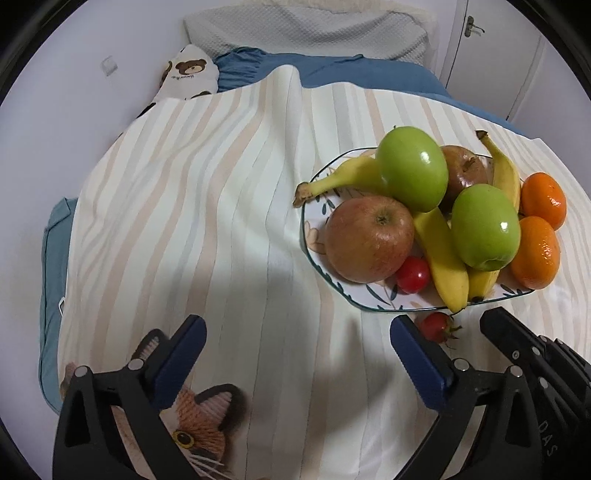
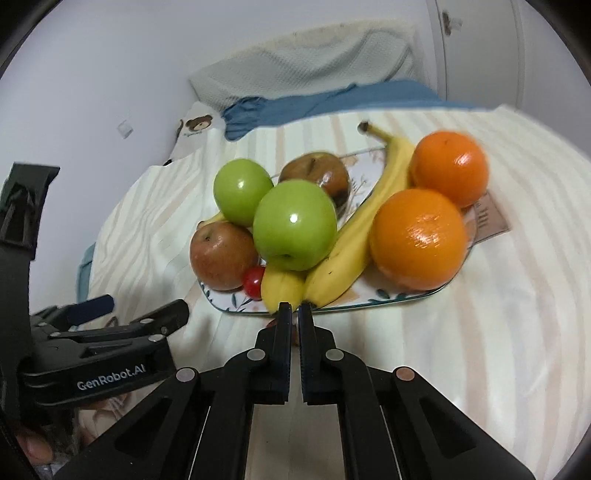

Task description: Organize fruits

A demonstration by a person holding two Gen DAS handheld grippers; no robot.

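A leaf-patterned plate (image 1: 314,236) (image 2: 225,300) on the striped cloth holds two green apples (image 1: 413,168), a red apple (image 1: 369,238), a brownish fruit (image 1: 463,168), bananas (image 1: 443,258), two oranges (image 1: 535,251) and a cherry tomato (image 1: 413,274). Another small red tomato (image 1: 437,326), with a green stem, lies on the cloth just in front of the plate. My left gripper (image 1: 297,328) (image 2: 140,308) stands wide open with only cloth between its fingers, and its right finger is beside that tomato. My right gripper (image 2: 294,308) (image 1: 495,325) is shut at the plate's near rim. A sliver of the loose tomato (image 2: 271,325) shows left of its fingers.
A grey pillow (image 1: 306,33), blue bedding (image 1: 332,70) and a bear-print fabric (image 1: 188,74) lie at the far end. The cloth has a cat picture (image 1: 199,424) by my left gripper. White cupboard doors (image 1: 491,55) stand at the right. A hand (image 2: 33,450) holds the left gripper.
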